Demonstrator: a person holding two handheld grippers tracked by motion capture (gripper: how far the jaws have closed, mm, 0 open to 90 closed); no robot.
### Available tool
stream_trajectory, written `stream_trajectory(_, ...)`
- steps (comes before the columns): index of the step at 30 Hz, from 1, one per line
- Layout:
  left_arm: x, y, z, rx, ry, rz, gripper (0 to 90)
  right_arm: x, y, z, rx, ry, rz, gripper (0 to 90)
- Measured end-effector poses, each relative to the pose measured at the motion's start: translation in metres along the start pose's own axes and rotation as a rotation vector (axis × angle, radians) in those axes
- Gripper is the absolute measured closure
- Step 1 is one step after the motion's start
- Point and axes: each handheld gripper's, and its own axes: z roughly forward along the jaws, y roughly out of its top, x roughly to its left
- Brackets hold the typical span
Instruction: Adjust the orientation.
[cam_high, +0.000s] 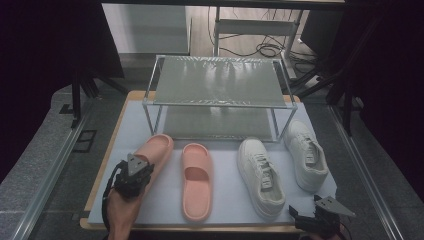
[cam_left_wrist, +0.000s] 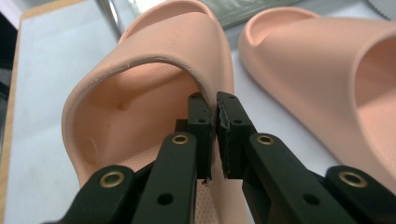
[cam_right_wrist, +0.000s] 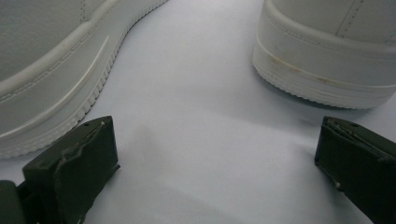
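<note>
Presently left claw (cam_left_wrist: 215, 122) pinches pink slide (cam_left_wrist: 154, 84) strap; right claw (cam_right_wrist: 215, 158) wide open; rack (cam_high: 218, 82) shelves bare.

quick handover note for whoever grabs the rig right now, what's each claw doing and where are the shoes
Left claw: shut on the strap edge of the left pink slide, at the mat's left side.
Right claw: open, holding nothing, low over the mat's near right corner between the heels of the two white sneakers.
Second pink slide lies flat mid-mat.
The two-tier rack behind the shoes holds nothing on either shelf.
Done: one slide gripped. Left, probably: all four shoes onto the rack.
</note>
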Motion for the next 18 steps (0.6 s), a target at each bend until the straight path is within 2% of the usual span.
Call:
stream_trajectory(4,-0.005,0.012,0.010,-0.010,-0.006,0.021,84.7,0.000,0.000,0.000,0.000,0.000,0.000,0.0)
stream_trajectory(11,-0.009,0.031,0.031,-0.018,-0.003,0.034,84.7,0.000,0.000,0.000,0.000,0.002,0.000,0.0)
stream_trajectory(18,-0.012,0.047,0.051,-0.023,0.023,0.039,84.4,0.000,0.000,0.000,-0.001,0.002,0.000,0.0)
